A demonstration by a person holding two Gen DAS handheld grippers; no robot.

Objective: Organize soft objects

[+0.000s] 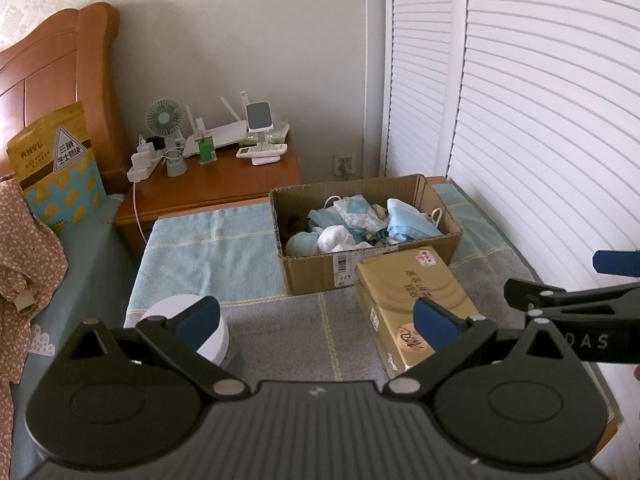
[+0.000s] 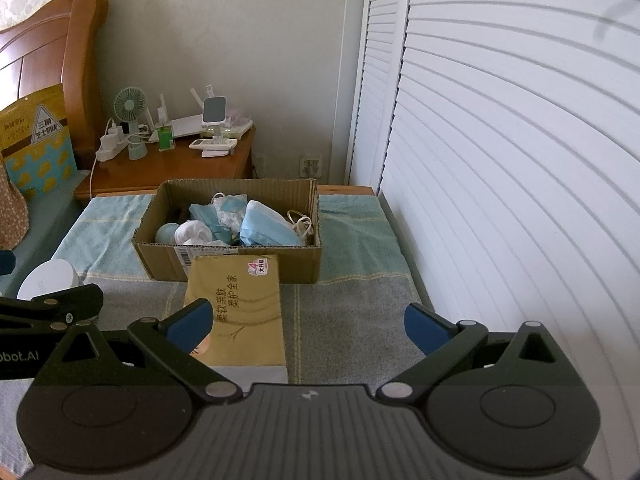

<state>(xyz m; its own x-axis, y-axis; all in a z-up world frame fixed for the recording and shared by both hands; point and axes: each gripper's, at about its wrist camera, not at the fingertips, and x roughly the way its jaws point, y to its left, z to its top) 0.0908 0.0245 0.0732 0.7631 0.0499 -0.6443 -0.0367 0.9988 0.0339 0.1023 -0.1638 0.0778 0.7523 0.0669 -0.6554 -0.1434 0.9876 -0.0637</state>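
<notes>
An open cardboard box sits on the towel-covered table, filled with soft things: blue face masks, white socks and a pale blue ball. A gold tissue pack lies in front of the box. My left gripper is open and empty above the grey towel. My right gripper is open and empty, its left finger over the tissue pack. The right gripper's fingers show at the right edge of the left wrist view.
A white round container stands at the table's left. Behind are a wooden nightstand with a fan, router and power strip, a bed with a yellow snack bag, and white louvred doors on the right.
</notes>
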